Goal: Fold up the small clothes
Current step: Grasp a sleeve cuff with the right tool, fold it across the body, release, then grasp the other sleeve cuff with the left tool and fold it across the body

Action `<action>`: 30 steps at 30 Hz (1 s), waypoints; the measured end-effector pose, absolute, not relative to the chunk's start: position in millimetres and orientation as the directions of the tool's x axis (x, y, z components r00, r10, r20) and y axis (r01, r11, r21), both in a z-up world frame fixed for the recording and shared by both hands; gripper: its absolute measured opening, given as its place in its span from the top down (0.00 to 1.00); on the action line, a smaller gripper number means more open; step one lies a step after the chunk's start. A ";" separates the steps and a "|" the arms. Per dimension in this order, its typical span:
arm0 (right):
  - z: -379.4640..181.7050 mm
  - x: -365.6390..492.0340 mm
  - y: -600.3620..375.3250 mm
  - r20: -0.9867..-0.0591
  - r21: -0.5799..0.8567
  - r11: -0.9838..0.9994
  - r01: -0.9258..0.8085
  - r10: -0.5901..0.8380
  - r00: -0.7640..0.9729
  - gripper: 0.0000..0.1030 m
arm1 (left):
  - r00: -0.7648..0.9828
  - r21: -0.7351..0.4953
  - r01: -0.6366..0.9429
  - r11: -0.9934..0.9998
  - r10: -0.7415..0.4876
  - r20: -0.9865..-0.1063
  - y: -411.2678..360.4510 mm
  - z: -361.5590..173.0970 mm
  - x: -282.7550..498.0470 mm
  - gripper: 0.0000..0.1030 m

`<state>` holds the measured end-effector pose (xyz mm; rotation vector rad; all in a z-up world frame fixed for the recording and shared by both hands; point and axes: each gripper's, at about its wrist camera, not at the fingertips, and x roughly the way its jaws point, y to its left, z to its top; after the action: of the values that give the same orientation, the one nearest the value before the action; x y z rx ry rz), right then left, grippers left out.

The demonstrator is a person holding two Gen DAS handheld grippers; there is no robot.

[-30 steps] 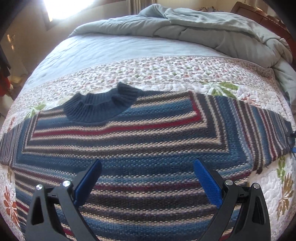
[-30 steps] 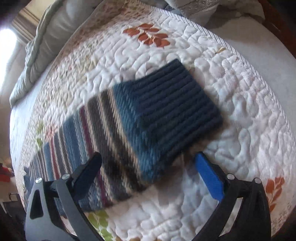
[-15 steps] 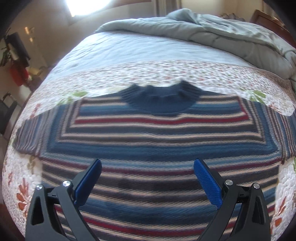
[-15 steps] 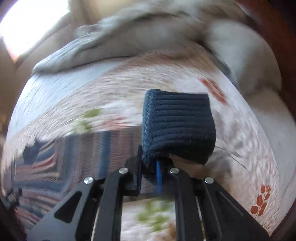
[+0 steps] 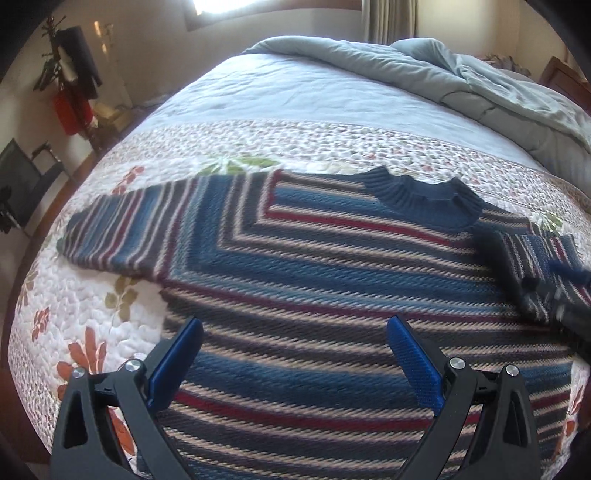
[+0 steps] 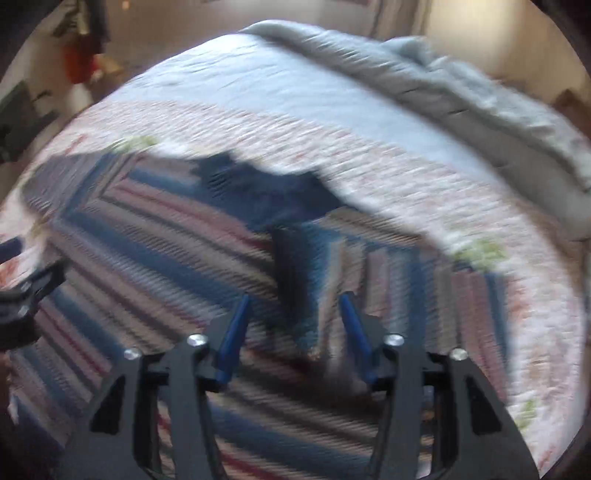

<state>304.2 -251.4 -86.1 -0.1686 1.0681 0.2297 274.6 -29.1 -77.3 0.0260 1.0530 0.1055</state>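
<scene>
Sunlit window (image 5: 218, 5) above beige walls (image 5: 147, 55), quilted bed (image 5: 295, 140).

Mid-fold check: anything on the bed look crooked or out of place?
Only the fold half done: the sweater's right sleeve lies folded across the body, the left sleeve still spread flat on the quilt. No damage visible.

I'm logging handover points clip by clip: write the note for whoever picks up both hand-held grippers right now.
Left hand-held gripper: open, empty, above the lower body of the striped blue, red and beige knitted sweater.
Right hand-held gripper: open, nothing clamped, over the folded sleeve; that view is blurred.
Sweater lies flat on the floral quilted bedspread, dark blue ribbed collar pointing away.
Done: right striped sleeve is folded in across the chest.
Left: left striped sleeve lies spread out on the bedspread; fold it in, then fold the body.
</scene>
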 end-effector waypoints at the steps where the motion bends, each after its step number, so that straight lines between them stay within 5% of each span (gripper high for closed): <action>1: -86.3 298.0 -248.5 -0.885 0.029 0.959 -0.281 0.155 0.439 0.51 | 0.489 0.069 -0.076 0.995 0.097 -0.867 -26.9 -78.1 274.7 0.04; 6: -85.7 271.5 -304.7 -0.870 0.262 0.952 -0.157 0.303 0.389 0.45 | 0.467 -0.021 -0.034 0.999 -0.002 -0.884 -38.6 -83.5 276.8 0.04; 14: -98.4 220.9 -363.9 -0.887 0.230 0.969 -0.093 0.249 0.390 0.45 | 0.267 -0.340 0.084 0.937 -0.349 -0.898 -127.3 -105.6 315.4 0.04; 24: -106.0 178.6 -363.5 -0.857 0.197 0.964 -0.178 0.257 0.446 0.45 | 0.122 -0.527 -0.026 0.849 -0.521 -0.845 -162.4 -150.7 348.1 0.22; 25: -106.7 176.8 -364.3 -0.858 0.192 0.964 -0.182 0.255 0.446 0.45 | 0.129 -0.540 -0.039 0.841 -0.532 -0.837 -160.8 -150.9 350.1 0.25; 30: -112.9 168.6 -367.6 -0.866 0.147 0.973 -0.176 0.212 0.452 0.44 | 0.161 -0.531 -0.077 0.844 -0.515 -0.842 -162.1 -152.5 357.8 0.78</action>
<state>168.6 -367.6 -112.9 0.0371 1.0751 0.2400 357.8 -162.1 -152.5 -0.5184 1.3894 -0.3338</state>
